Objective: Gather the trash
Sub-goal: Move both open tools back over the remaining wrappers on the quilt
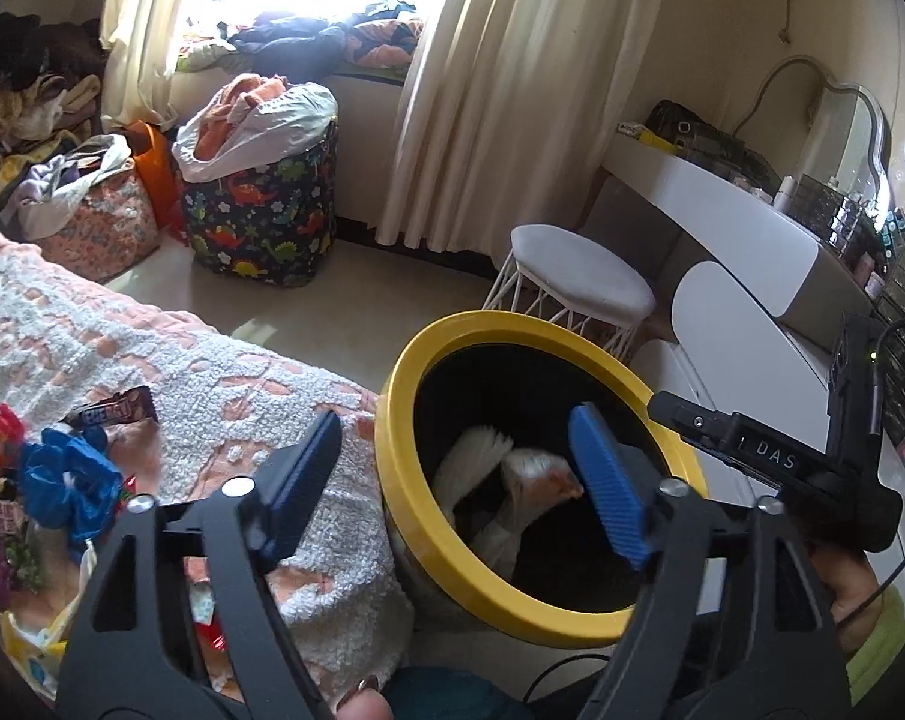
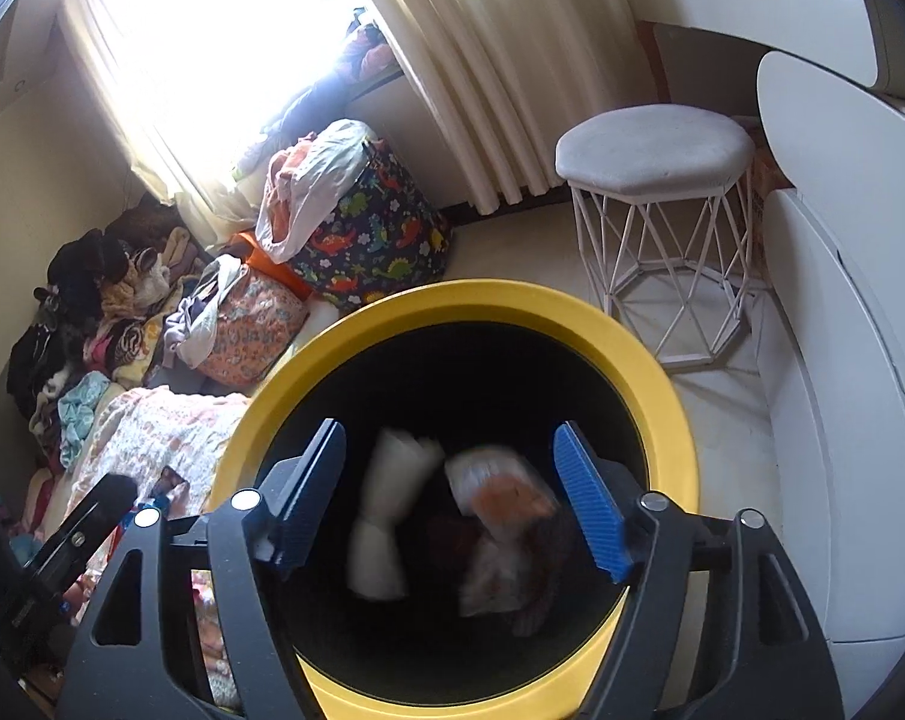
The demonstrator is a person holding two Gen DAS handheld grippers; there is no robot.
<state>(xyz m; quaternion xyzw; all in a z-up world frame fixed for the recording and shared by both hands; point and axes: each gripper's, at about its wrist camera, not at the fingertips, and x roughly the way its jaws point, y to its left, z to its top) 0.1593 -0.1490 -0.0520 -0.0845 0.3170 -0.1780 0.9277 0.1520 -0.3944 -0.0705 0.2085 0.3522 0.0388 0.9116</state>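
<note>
Bin (image 2: 452, 306) upright (tongs (image 2: 452, 504) spread).

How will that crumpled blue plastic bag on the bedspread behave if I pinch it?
The crumpled blue plastic bag looks thin and floppy, so it should squash flat and weigh little. Its glossy film may slip between the open left gripper pads; grab a thick fold.

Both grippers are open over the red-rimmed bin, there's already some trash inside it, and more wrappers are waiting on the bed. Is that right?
Not quite: the bin's rim is yellow, not red, as both wrist views show. The rest holds: the left gripper and right gripper are open and empty over it, white and orange trash lies inside, and wrappers wait on the bed.
</note>
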